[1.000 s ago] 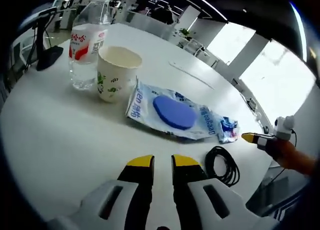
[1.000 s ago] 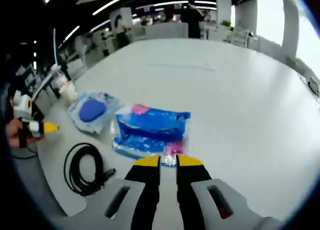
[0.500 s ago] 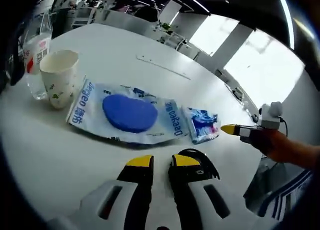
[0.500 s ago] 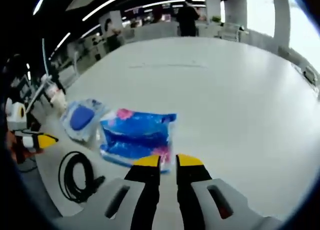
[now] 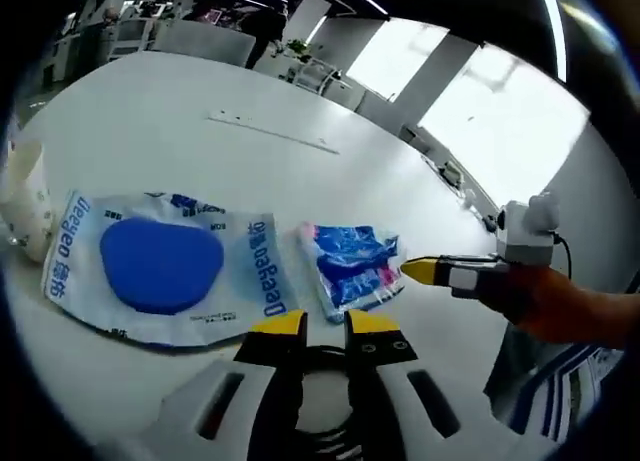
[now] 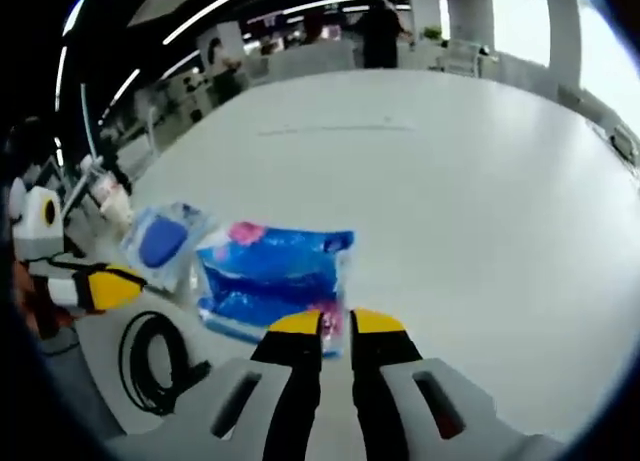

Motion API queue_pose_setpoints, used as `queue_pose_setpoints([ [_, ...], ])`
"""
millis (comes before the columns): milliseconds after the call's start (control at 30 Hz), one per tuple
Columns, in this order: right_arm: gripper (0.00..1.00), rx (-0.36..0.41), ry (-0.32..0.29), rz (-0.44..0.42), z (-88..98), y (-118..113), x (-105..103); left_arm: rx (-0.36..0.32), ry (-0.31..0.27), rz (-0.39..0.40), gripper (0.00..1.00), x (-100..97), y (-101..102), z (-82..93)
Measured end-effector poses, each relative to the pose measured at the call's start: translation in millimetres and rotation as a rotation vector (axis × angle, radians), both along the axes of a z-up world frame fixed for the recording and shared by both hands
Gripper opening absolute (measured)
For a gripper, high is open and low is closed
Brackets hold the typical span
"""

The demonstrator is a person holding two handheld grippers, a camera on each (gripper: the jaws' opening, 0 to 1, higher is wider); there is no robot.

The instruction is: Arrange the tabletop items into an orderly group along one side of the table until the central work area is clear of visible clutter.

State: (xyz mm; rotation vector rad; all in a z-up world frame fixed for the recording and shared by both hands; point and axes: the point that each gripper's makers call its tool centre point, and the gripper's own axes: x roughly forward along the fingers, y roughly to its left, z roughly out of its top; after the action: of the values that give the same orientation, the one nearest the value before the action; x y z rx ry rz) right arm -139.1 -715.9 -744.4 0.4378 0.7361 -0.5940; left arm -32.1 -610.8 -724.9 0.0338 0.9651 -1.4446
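On the white table (image 6: 480,181), a clear packet (image 5: 165,271) holding a blue pad lies beside a smaller blue wrapper (image 6: 272,279), a black cable coil (image 6: 155,361) nearby, while the left gripper (image 5: 324,323) and right gripper (image 6: 335,322) hover with jaws nearly closed, empty.

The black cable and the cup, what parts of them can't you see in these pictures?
- Black cable, left gripper view: most of the coil is hidden behind the left gripper.
- Black cable, right gripper view: its lower end runs behind the right gripper.
- Paper cup, left gripper view: cut off by the picture's edge.
- Cup and bottle, right gripper view: too small and blurred to tell apart.
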Motion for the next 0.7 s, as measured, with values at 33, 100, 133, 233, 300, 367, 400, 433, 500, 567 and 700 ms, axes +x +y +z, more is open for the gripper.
queue_pose_setpoints([
  [33, 0.08, 0.001, 0.001, -0.001, 0.0, 0, -1, -0.013, 0.005, -0.024, 0.13, -6.8, -6, 2.4],
  [100, 0.08, 0.002, 0.001, -0.001, 0.1, -1, -3, -0.006, -0.023, -0.054, 0.12, -10.4, -12, 1.2],
  [133, 0.08, 0.002, 0.002, 0.000, -0.1, -2, -5, 0.014, -0.045, -0.065, 0.11, -8.2, -16, -3.2],
  [233, 0.08, 0.005, 0.004, -0.002, -0.5, -2, -9, 0.034, -0.040, -0.051, 0.10, -8.8, -19, -8.8],
  [300, 0.08, 0.008, 0.004, -0.004, -1.0, -3, -12, 0.043, -0.040, -0.052, 0.10, -8.5, -24, -11.7],
  [367, 0.08, 0.011, 0.002, -0.005, -1.5, -3, -14, 0.054, -0.043, -0.055, 0.09, -9.8, -25, -14.0],
  [400, 0.08, 0.012, 0.001, -0.005, -1.5, -3, -14, 0.063, -0.049, -0.058, 0.07, -10.2, -25, -16.5],
  [433, 0.08, 0.014, 0.000, -0.004, -1.6, -3, -14, 0.068, -0.047, -0.058, 0.06, -10.1, -26, -17.7],
  [500, 0.08, 0.015, 0.001, -0.002, -1.7, -4, -14, 0.072, -0.040, -0.053, 0.04, -10.4, -27, -18.9],
  [567, 0.08, 0.020, -0.002, 0.002, -2.5, -5, -13, 0.073, -0.034, -0.047, 0.03, -10.1, -31, -18.7],
  [700, 0.06, 0.024, -0.002, 0.022, -4.2, -6, -9, 0.080, -0.034, -0.039, 0.00, -9.8, -35, -19.1],
])
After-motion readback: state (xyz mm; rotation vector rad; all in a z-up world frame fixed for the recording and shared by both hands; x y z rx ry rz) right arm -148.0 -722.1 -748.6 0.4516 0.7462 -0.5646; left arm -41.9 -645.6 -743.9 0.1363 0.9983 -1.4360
